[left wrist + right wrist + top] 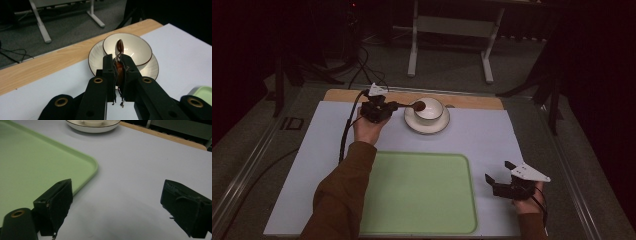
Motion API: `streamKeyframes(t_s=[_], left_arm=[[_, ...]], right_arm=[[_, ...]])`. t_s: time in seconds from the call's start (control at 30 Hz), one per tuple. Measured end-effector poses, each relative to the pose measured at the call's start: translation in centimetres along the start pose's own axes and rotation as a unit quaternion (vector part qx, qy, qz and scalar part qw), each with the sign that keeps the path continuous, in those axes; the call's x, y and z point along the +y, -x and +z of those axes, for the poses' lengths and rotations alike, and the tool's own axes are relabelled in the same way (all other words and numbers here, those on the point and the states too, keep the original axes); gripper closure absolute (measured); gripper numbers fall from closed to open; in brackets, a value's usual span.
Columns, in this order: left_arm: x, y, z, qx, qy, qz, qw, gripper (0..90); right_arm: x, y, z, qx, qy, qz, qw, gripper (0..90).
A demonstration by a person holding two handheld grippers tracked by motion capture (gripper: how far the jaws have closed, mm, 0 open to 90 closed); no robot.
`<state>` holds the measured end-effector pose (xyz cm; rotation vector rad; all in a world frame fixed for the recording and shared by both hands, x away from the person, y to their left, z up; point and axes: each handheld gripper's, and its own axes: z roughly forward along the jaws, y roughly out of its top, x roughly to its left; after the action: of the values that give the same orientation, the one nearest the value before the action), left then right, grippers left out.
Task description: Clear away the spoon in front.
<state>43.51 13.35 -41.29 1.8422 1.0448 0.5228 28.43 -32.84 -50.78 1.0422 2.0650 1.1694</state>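
Left gripper: its fingers are squeezed tight on the handle of a brown spoon.
Spoon: the handle sits between the fingers, and the round end pokes out past the fingertips, over the bowl.
Bowl: it is white with a dark rim, right in front of the left fingers. It sits on a plate.
Inside the bowl: it looks empty, but I cannot tell for sure.
Right gripper: its fingers are spread wide and hold nothing. They hang low over the white counter.
Tray: it is green and flat, just beside the right fingers, with nothing on it.
Step now: I think the spoon is being put into the bowl, or lifted out of it. I cannot tell which.
Next move: if the spoon is going in, the left fingers need to go down a little and tip the round end into the bowl, then open gently. They must move slowly so the bowl does not slide on the plate.
Right hand: it waits far from the bowl.
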Motion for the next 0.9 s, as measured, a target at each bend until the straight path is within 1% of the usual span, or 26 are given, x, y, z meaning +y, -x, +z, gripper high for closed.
streamKeyframes(t_s=[0.13,0.4,0.47,0.53,0.6,0.7,0.73,0.77,0.9], left_arm=[[0.2,0.0,-1.4,0.002,0.008,0.004,1.0000,83.6],[0.1,-0.1,-3.5,0.012,0.018,0.002,0.9998,83.6],[-0.1,-0.2,-3.9,0.014,0.020,-0.001,0.9997,83.6],[-0.3,-0.2,-4.4,0.016,0.023,-0.003,0.9996,83.6],[-0.6,-0.2,-4.9,0.016,0.025,-0.005,0.9996,83.6],[-0.9,-0.1,-5.6,0.019,0.026,-0.003,0.9995,83.6],[-0.9,-0.1,-5.6,0.019,0.026,-0.003,0.9995,83.6],[-1.2,-0.1,-6.2,0.020,0.025,-0.003,0.9995,83.6],[-1.7,0.0,-7.1,0.025,0.021,0.000,0.9995,83.6]], right_arm=[[0.0,0.0,0.0,0.000,0.000,-0.001,1.0000,10.6],[0.0,-0.1,-0.1,-0.001,0.000,-0.001,1.0000,10.6],[0.1,-0.1,-0.1,-0.001,0.003,-0.002,1.0000,10.7],[0.1,-0.1,-0.2,-0.006,0.006,-0.002,1.0000,13.1],[0.1,-0.1,-0.3,-0.009,0.008,-0.002,0.9999,13.2],[0.1,-0.2,-0.3,-0.010,0.010,-0.002,0.9999,13.2],[0.1,-0.2,-0.3,-0.010,0.010,-0.002,0.9999,13.2],[0.1,-0.2,-0.3,-0.011,0.010,-0.002,0.9999,13.2],[0.2,-0.2,-0.3,-0.012,0.012,-0.004,0.9998,13.2]])
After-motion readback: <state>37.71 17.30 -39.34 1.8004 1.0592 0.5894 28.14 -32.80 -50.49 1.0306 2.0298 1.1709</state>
